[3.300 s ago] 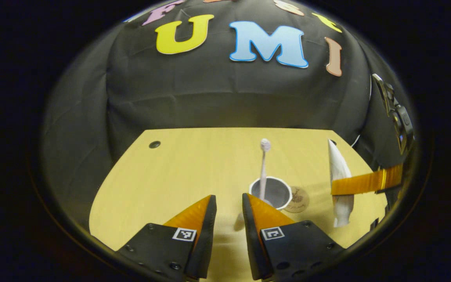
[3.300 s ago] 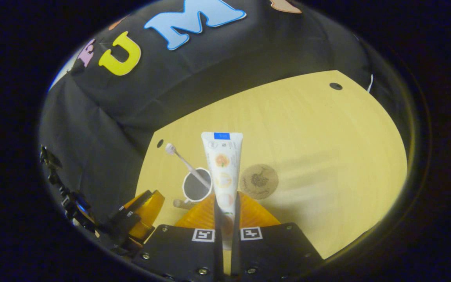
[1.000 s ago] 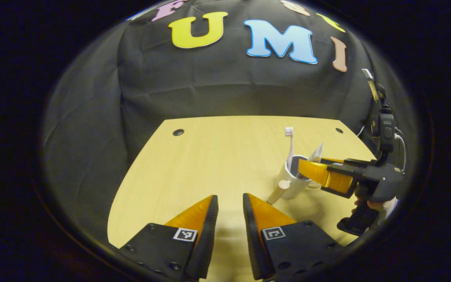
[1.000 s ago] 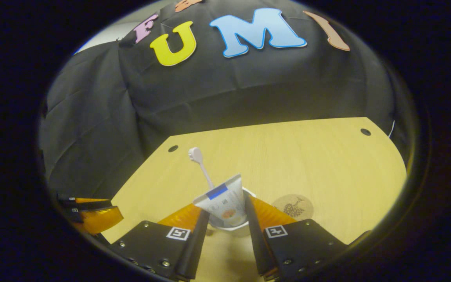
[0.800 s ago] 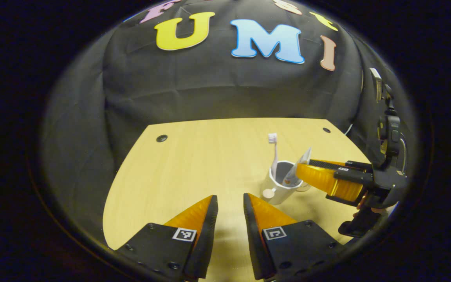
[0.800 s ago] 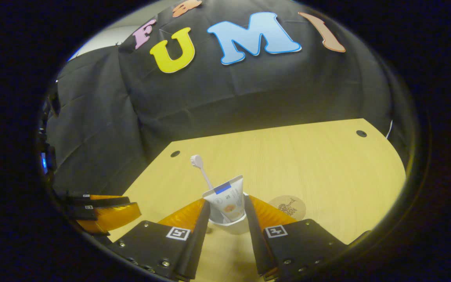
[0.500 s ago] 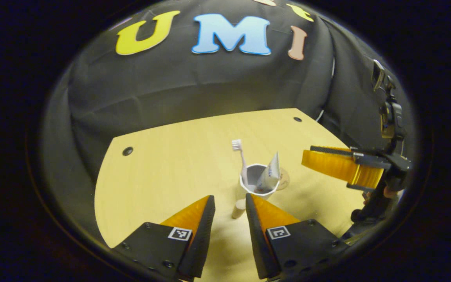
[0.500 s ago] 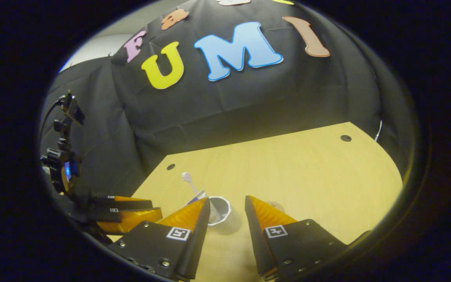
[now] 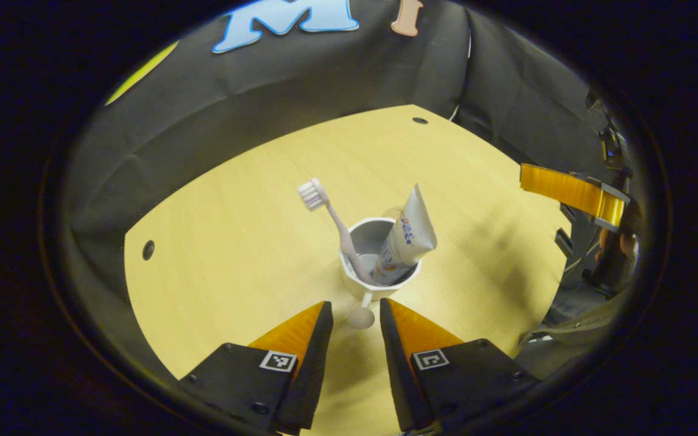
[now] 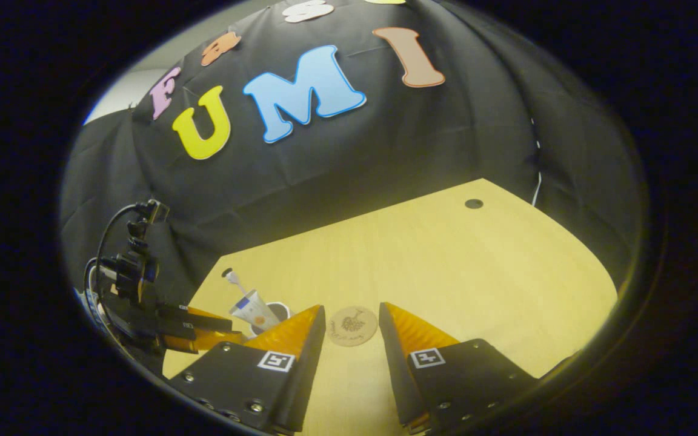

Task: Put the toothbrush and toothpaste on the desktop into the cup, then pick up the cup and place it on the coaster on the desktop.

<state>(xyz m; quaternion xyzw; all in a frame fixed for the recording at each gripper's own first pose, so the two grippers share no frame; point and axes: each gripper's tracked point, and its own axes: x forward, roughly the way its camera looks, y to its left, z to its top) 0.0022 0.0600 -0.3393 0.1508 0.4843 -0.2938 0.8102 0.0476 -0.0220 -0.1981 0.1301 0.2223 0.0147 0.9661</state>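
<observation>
A white cup [image 9: 379, 275] stands on the wooden desktop [image 9: 234, 242] with the toothbrush [image 9: 325, 209] and the toothpaste tube [image 9: 406, 233] leaning inside it. My left gripper [image 9: 354, 306] is open, and the cup's handle [image 9: 361, 316] lies just at the gap between its fingertips. In the right gripper view my right gripper [image 10: 351, 307] is open and holds nothing, with the round coaster [image 10: 352, 325] just beyond its tips. To its left the cup [image 10: 270, 313] shows partly behind a finger, with the toothpaste tube [image 10: 252, 309] and toothbrush [image 10: 232, 278] in it.
My right gripper [image 9: 567, 191] and the hand [image 9: 612, 242] holding it hang at the desktop's right edge in the left gripper view. My left gripper [image 10: 197, 330] sits at the cup's left in the right gripper view. Small round holes [image 9: 148, 249] mark the desktop's far corners.
The right gripper let go of the toothpaste in the cup and drew back toward the coaster. The left gripper moved in on the cup, bringing its handle to the fingertips.
</observation>
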